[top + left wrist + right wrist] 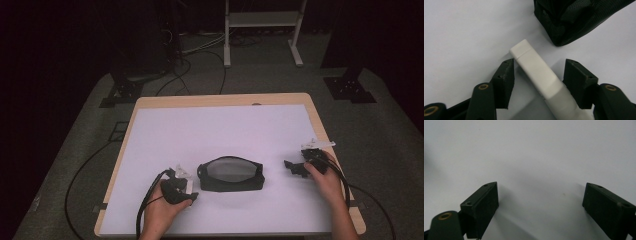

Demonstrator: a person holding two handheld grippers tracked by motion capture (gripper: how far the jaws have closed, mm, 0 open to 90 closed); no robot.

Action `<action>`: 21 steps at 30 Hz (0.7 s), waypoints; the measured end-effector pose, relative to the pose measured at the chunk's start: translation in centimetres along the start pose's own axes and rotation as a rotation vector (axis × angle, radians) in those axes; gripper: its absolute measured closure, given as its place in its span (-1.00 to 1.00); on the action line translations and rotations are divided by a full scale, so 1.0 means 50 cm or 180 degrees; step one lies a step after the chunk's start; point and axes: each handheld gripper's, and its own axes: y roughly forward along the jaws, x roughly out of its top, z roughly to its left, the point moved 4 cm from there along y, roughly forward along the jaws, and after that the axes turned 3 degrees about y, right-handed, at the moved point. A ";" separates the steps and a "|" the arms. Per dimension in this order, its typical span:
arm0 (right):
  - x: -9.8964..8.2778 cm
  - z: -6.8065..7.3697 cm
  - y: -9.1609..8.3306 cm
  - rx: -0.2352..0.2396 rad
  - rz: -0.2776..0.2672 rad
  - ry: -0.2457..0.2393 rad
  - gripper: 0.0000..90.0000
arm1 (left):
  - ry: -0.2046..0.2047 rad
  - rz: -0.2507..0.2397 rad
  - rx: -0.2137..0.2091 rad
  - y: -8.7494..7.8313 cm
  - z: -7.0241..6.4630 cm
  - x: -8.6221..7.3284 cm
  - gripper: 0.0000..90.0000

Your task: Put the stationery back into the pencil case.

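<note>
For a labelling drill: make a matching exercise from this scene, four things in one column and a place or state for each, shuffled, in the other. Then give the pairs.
Column one:
1. white bar
2. black mesh pouch
3. right tool
4. white mat

Column two:
A. covers most of the wooden table
B. lies between the left tool's jaws
C. sits open-topped at the middle of the near part of the mat
D. jaws wide apart over bare mat, nothing between them

Pairs: 1-B, 2-C, 3-D, 4-A
</note>
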 end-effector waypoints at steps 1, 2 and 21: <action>0.000 0.000 0.000 0.0000 0.0000 0.0000 -0.73 | 0.0000 0.0000 0.0000 0.000 0.000 0.000 0.00; 0.000 0.000 0.000 0.0000 -0.0001 0.0001 -0.73 | 0.0014 0.0016 0.0021 -0.002 0.002 -0.001 0.05; 0.000 0.000 0.000 -0.0001 -0.0001 -0.0003 -0.73 | 0.0055 -0.0025 0.0100 -0.005 0.018 -0.008 0.52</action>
